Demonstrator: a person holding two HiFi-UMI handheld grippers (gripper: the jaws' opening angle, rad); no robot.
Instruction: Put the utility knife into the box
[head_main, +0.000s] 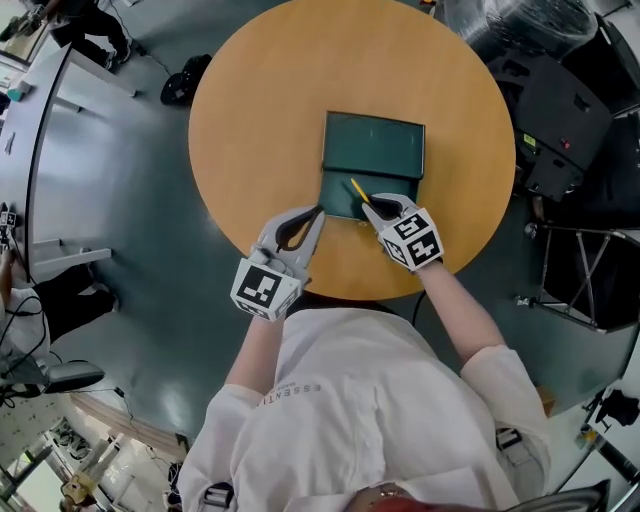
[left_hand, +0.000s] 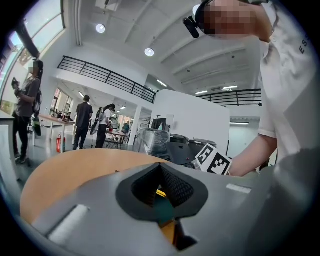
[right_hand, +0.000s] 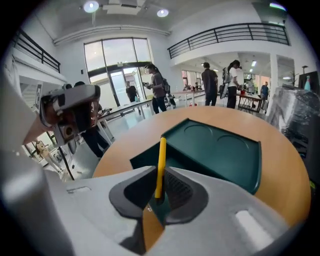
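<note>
Person at round wooden bench (head_main: 250, 120) works 2 hand-held tongs over open green box (head_main: 375, 150). R tongs (head_main: 368, 205) clamp the yellow utility knife (head_main: 357, 190) by its lower end, blade body angled up and out above the box's near compartment. L tongs (head_main: 318, 212) closed, tips together w/ nothing seen between them, at box's near-left edge. Knife not yet inside.
</note>
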